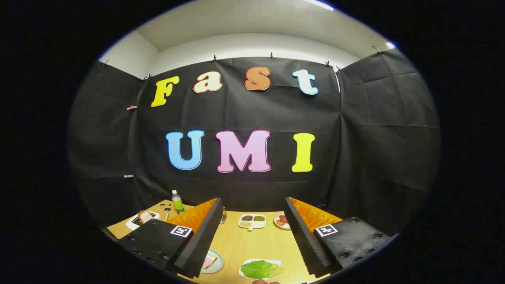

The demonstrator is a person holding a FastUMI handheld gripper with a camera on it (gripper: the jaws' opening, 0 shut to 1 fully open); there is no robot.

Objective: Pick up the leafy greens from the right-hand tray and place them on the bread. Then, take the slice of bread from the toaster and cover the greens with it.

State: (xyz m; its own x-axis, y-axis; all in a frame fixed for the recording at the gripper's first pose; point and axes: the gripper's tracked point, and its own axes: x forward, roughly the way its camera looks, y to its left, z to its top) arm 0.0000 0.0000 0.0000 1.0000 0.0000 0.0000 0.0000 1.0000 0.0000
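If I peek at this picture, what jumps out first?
The bright green leafy greens on their white tray sit nearest, between the open tongs, whose black and orange fingers grip nothing. Beyond them on the wooden table stands a white divided dish of small foods. By the far left corner, a brown bread slice sticks out of the white toaster.

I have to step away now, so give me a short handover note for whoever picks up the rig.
Hand-held gripper: open, holding nothing, above the table.
Greens: on their tray, between the fingers, near the camera.
Plate with bread and a pink slice on it: partly behind the left finger.
Toaster: far left, a slice standing in it.
Done: nothing yet.
Left: greens onto the bread, then the toaster slice on top.
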